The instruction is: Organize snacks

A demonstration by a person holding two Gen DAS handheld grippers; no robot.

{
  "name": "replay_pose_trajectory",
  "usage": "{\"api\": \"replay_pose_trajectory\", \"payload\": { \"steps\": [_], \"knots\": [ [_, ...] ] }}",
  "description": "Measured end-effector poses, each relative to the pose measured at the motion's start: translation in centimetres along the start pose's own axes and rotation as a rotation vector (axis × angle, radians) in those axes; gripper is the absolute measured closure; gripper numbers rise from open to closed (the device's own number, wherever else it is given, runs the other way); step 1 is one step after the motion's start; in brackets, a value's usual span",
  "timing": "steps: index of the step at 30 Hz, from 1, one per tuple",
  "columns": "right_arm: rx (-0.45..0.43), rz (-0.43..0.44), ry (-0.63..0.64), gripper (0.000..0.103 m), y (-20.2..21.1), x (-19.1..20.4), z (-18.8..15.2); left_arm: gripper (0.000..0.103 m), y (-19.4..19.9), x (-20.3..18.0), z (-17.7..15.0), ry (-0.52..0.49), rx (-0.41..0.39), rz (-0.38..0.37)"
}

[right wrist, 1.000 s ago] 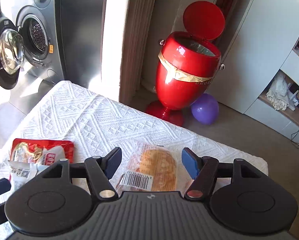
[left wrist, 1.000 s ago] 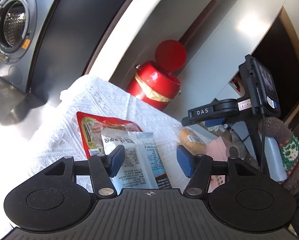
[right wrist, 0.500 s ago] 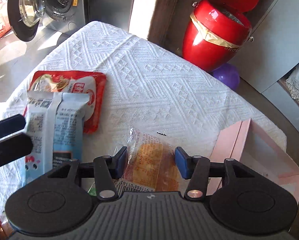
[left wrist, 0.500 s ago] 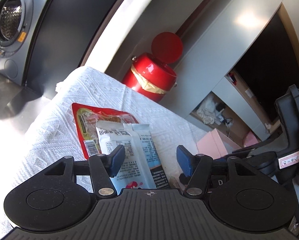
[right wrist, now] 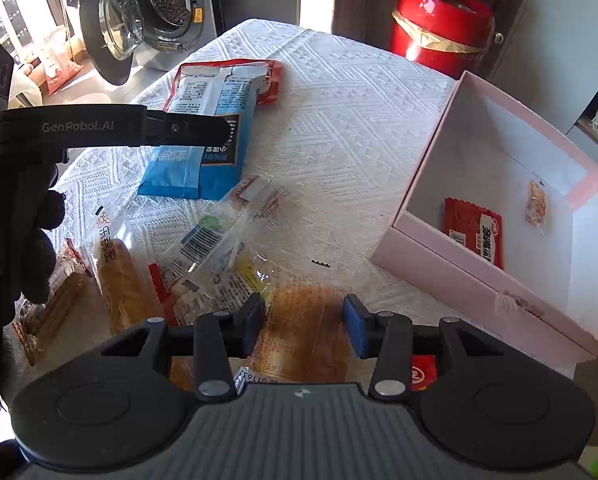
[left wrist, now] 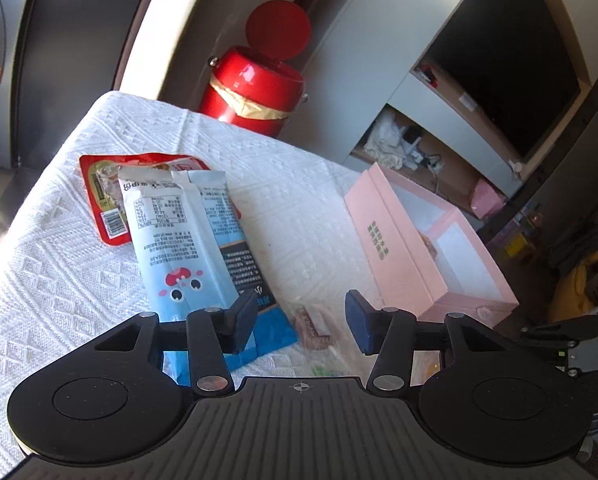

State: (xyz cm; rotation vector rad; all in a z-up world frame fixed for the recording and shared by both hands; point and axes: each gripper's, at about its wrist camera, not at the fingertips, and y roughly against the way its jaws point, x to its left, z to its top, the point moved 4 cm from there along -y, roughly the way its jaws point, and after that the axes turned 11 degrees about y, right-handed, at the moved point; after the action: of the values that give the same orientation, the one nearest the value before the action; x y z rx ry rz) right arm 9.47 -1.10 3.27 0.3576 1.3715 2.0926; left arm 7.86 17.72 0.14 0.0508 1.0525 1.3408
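Observation:
My right gripper (right wrist: 303,326) is shut on a bread packet (right wrist: 305,312) in clear wrap, low over the white cloth (right wrist: 339,120), its jaws still closing. My left gripper (left wrist: 301,326) is open with its jaws closing. It hangs over a small clear-wrapped snack (left wrist: 315,322) beside the long blue packet (left wrist: 195,240), and its pads are not touching the snack. The blue packet lies on top of a red packet (left wrist: 99,188). An open pink box (right wrist: 499,152) at the right holds a red sachet (right wrist: 475,232) and a small orange sweet (right wrist: 537,204).
Several loose snack packets (right wrist: 207,240) are piled at the near left of the cloth, next to a dark gloved hand (right wrist: 39,240). A red bin (right wrist: 443,36) with its lid up stands beyond the table. A washing machine (right wrist: 167,12) stands open at the far left.
The right gripper drew back toward the near side with the bread between its pads, which narrowed. The left gripper swung right, bringing the pink box into view, and its fingers came closer together.

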Motion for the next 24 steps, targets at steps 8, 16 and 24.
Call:
{"api": "replay_pose_trajectory", "payload": {
  "steps": [8,16,24],
  "knots": [
    [-0.129,-0.178,-0.041,0.055,2.1,-2.7,-5.1,0.049,6.8,2.1,-2.6,0.009,-0.043,0.142],
    [-0.383,0.002,0.039,0.037,4.4,0.8,-5.0,0.050,10.8,3.7,-7.3,-0.009,0.095,0.302],
    [-0.292,0.240,0.084,0.062,0.6,6.6,-6.0,0.059,10.1,1.8,-9.8,-0.026,0.148,0.297]
  ]
}}
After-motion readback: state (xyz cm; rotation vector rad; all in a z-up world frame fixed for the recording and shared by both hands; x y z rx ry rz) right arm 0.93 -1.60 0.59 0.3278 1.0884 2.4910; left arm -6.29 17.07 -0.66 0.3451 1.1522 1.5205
